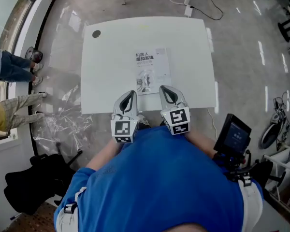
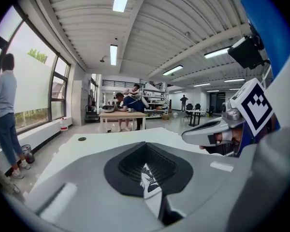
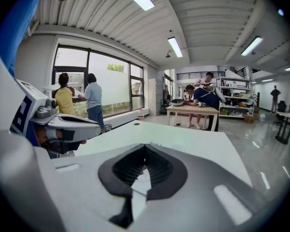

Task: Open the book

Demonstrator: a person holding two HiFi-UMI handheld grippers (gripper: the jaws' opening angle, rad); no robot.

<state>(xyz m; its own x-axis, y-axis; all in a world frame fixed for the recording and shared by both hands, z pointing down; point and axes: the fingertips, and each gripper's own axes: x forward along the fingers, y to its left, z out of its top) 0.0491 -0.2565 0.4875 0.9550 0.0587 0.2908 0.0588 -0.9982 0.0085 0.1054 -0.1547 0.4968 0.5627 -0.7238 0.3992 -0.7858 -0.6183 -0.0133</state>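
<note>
A closed book (image 1: 151, 70) with a white printed cover lies flat in the middle of the white table (image 1: 106, 81). My left gripper (image 1: 130, 94) hovers at the table's near edge, its tip just short of the book's near left corner. My right gripper (image 1: 165, 89) sits beside it, at the book's near right corner. Both have their jaws together with nothing held. In the left gripper view the shut jaws (image 2: 145, 144) show a strip of the book's cover (image 2: 149, 180) through the gap below. In the right gripper view the jaws (image 3: 145, 145) are likewise shut.
A small dark round mark (image 1: 96, 33) is at the table's far left corner. People (image 1: 9, 66) stand left of the table by the window. A black screen on a stand (image 1: 236, 134) is to the right, and a black bag (image 1: 29, 182) lies on the floor at left.
</note>
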